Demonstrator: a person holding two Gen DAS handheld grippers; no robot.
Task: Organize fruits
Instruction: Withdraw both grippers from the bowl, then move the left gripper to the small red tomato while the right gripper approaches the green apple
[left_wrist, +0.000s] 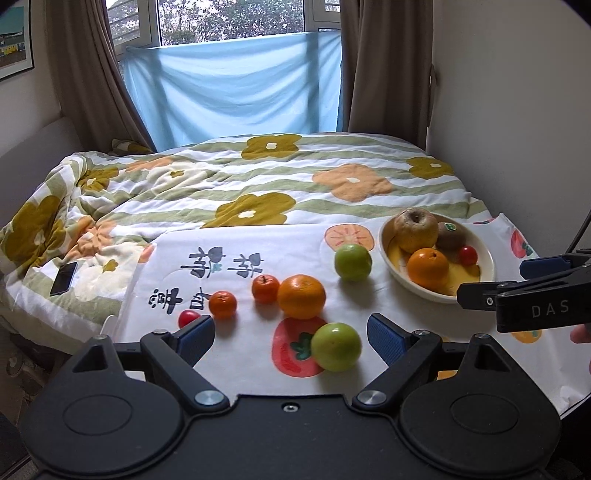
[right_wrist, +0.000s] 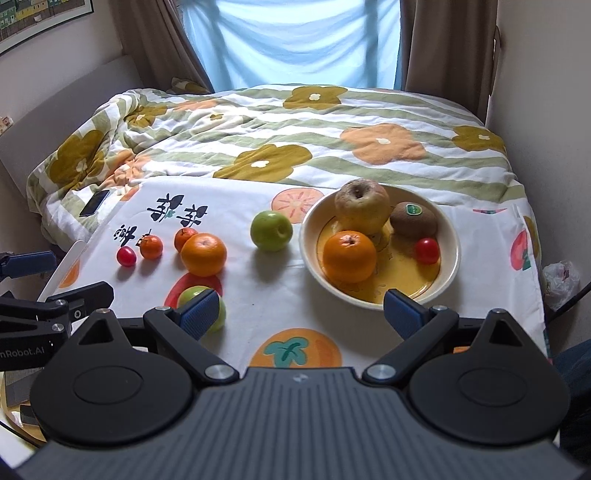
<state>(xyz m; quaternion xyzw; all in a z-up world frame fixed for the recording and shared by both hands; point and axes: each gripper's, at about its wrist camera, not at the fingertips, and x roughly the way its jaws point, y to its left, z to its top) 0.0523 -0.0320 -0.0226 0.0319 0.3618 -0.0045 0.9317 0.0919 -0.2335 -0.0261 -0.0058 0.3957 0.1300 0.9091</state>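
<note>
Above the cloth (left_wrist: 251, 243), both grippers — left gripper (left_wrist: 291, 338), right gripper (right_wrist: 301, 314) — wide open, empty.

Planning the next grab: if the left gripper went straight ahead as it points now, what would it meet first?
Probably the large orange ahead of the open left gripper; the near green apple sits right of centre. Depth is uncertain.

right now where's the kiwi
The kiwi lies in the bowl at its far right, beside the yellowish apple and just behind the cherry tomato.
</note>
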